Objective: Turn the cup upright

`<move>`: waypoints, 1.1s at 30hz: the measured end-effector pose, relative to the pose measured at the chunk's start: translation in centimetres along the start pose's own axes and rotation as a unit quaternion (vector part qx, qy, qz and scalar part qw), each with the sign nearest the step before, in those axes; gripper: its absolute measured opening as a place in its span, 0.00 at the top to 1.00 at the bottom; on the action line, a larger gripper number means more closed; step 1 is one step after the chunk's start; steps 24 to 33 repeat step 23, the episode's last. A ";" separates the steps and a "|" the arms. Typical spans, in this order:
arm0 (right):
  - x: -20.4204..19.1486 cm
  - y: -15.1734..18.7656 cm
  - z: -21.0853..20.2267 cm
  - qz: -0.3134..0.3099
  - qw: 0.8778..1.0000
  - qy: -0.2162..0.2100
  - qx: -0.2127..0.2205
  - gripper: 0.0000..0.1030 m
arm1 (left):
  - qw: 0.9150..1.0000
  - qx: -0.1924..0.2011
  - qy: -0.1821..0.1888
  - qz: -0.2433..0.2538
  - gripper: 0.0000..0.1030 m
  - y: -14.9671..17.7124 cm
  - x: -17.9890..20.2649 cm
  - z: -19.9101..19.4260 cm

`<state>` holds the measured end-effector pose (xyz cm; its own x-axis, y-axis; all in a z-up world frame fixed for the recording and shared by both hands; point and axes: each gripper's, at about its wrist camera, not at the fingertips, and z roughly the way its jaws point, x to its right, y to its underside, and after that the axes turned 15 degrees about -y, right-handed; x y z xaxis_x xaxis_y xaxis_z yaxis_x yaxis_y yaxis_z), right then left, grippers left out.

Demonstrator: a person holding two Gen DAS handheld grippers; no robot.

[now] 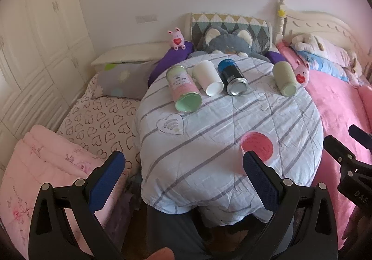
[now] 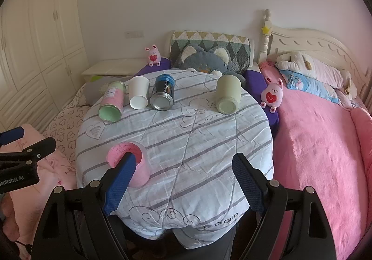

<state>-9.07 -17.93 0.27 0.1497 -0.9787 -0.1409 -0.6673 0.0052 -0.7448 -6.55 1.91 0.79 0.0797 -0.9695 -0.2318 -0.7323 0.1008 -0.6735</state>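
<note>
A pink cup (image 2: 130, 162) stands upright near the front of the striped quilt-covered surface (image 2: 186, 139); it also shows in the left wrist view (image 1: 257, 147). Further back lie a pink-and-green can (image 2: 112, 102), a white cup (image 2: 138, 96), a blue-black can (image 2: 163, 92) and a sage green cup (image 2: 227, 96), all on their sides with bases toward me. My left gripper (image 1: 183, 183) is open and empty, its right finger just in front of the pink cup. My right gripper (image 2: 183, 184) is open and empty, its left finger overlapping the pink cup.
A pink blanket (image 2: 313, 143) covers the bed to the right, with a pink bunny toy (image 2: 272, 94) at the quilt's edge. A grey plush cat (image 2: 204, 57) sits behind the cups. A heart-print sheet (image 1: 100, 125) and folded pink quilt (image 1: 41, 167) lie left.
</note>
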 end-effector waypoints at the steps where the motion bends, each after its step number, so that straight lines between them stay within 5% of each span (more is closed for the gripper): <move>1: -0.1 0.1 0.0 0.000 1.000 0.000 0.001 0.17 | 1.000 -0.002 0.003 -0.001 0.00 0.0 0.0 0.0; 19: -0.5 -0.3 -0.8 -0.012 1.000 -0.001 0.004 0.17 | 1.000 -0.001 0.024 0.001 0.00 -0.1 -0.4 -0.4; 33: -0.8 -0.4 -0.9 -0.015 1.000 -0.001 0.004 0.17 | 1.000 0.016 0.008 -0.001 0.00 0.0 -0.6 -0.9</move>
